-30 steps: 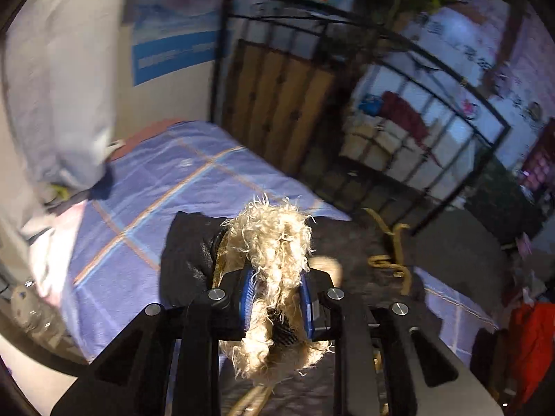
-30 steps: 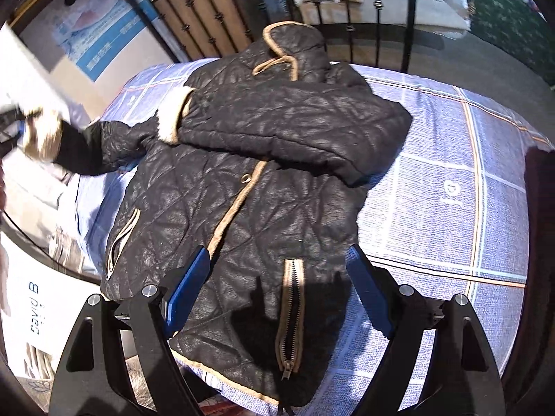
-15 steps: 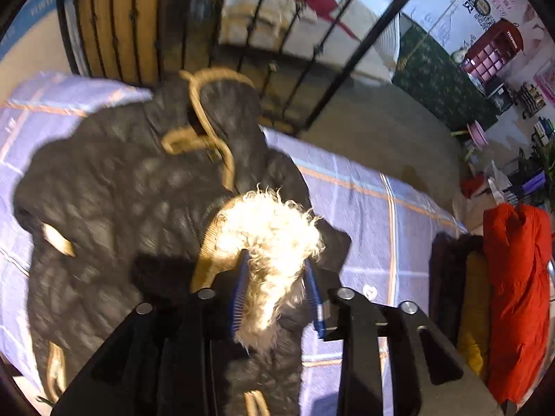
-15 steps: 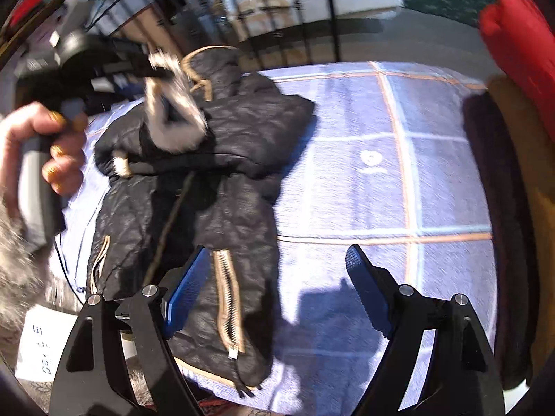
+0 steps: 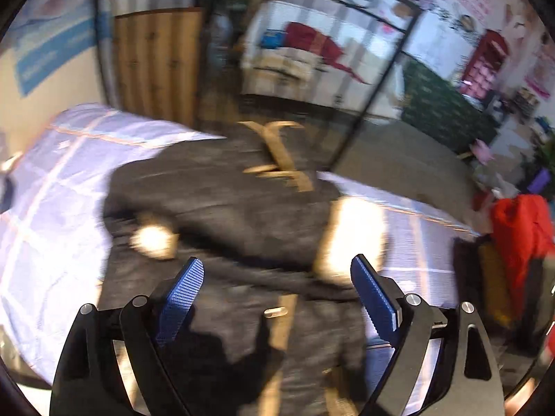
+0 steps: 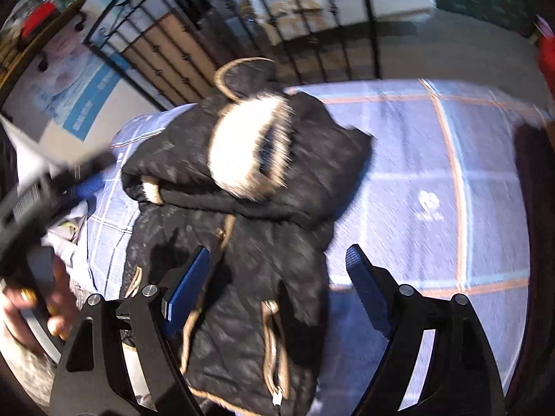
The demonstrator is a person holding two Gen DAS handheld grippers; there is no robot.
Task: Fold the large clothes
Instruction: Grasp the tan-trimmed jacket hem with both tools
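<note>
Left gripper (image 5: 275,286) low in frame, spread wide after just opening, nothing between the blue pads, above the black jacket (image 5: 222,208) on the checked bedsheet (image 5: 52,190). Fur cuff (image 5: 353,239) just beyond the right pad, blurred. Right gripper (image 6: 277,280) likewise wide apart, empty, over the jacket's hem. Iron bedframe (image 6: 312,34) behind.

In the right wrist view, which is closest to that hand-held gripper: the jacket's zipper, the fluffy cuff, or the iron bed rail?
1. Zipper, just below the right hand-held gripper.
2. Fluffy cuff, farther up on the folded black jacket.
3. Iron bed rail, beyond the bed.
</note>
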